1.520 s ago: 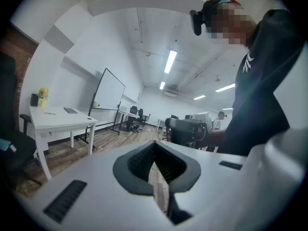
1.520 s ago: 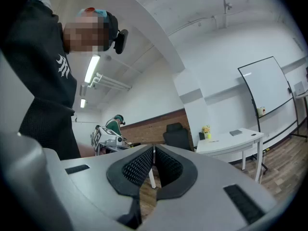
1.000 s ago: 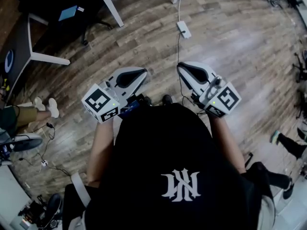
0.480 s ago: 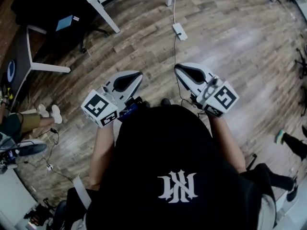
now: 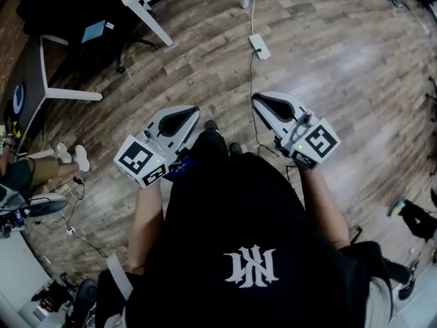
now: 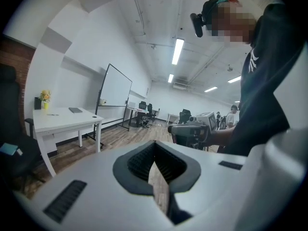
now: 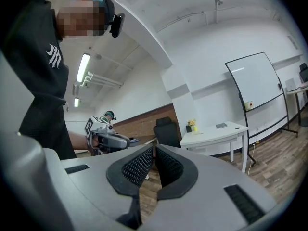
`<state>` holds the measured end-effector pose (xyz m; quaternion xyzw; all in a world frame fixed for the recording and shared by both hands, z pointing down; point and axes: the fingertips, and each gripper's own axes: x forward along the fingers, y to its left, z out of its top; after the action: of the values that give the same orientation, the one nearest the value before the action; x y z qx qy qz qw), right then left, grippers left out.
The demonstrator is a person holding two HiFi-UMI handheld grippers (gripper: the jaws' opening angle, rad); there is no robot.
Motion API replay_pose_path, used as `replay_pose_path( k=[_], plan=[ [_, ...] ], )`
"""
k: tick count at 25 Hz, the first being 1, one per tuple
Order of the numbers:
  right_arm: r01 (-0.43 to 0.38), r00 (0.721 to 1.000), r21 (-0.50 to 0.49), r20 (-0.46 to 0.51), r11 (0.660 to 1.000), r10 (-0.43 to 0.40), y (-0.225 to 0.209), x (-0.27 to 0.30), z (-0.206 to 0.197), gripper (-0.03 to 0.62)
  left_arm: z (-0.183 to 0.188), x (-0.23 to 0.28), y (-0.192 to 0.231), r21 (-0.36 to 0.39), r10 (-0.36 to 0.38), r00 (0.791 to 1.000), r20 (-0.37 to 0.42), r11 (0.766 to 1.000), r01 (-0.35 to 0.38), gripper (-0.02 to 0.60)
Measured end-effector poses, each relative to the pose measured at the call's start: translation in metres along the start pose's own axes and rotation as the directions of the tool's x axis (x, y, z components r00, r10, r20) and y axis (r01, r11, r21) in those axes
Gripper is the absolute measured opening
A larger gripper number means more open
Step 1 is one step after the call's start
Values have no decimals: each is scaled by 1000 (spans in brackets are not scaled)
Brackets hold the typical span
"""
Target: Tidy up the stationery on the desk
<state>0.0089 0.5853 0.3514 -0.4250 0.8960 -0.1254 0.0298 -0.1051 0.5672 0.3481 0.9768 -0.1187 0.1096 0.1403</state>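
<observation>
No stationery is near the grippers. I hold both grippers at waist height over a wooden floor (image 5: pixel 328 53). My left gripper (image 5: pixel 183 117) has its jaws together with nothing between them, as the left gripper view (image 6: pixel 154 146) also shows. My right gripper (image 5: pixel 264 102) is likewise shut and empty (image 7: pixel 154 148). Each gripper sees the other across my body: the right gripper (image 6: pixel 191 131) and the left gripper (image 7: pixel 107 138). A white desk (image 6: pixel 62 118) (image 7: pixel 216 132) stands some way off with a yellow flower pot (image 6: pixel 44 98) and a dark flat item (image 6: pixel 75 110) on it.
A white power strip (image 5: pixel 259 45) with its cable lies on the floor ahead. White desk legs (image 5: pixel 150 12) and a black chair (image 5: pixel 68 19) are at the upper left. A whiteboard (image 7: pixel 255 83) stands past the desk. Another person's feet (image 5: pixel 72 157) show at the left.
Both grippers have stayed shut and side by side. The view has shifted a little, and my dark shoe now shows between the grippers as I step forward.
</observation>
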Motion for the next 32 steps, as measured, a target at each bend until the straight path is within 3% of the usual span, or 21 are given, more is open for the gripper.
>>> replay_pose_path(
  k=[7,10,13,19,23,32],
  plan=[
    [-17,999,2,-28,1000,17,-41,38,-3,41,2,19,53,-27,17,1000,22,1000,-17,3],
    [18,999,28,-51,999,-17,-73,58,2,41,12,28,91,-46,24,999,43,999,-22,3],
    [-6,999,50,-42,999,8,-98,86,21,42,29,38,131,-55,24,998,59,998,-21,3],
    [20,991,-3,-134,1000,-20,-163,143,40,41,58,62,212,-91,25,995,97,996,-16,3],
    [29,995,9,-101,1000,-28,-189,175,62,43,74,77,253,-89,4,994,107,996,6,3],
    [61,993,33,-107,998,-57,-239,214,66,41,93,104,315,-98,-17,995,100,995,27,3]
  ],
)
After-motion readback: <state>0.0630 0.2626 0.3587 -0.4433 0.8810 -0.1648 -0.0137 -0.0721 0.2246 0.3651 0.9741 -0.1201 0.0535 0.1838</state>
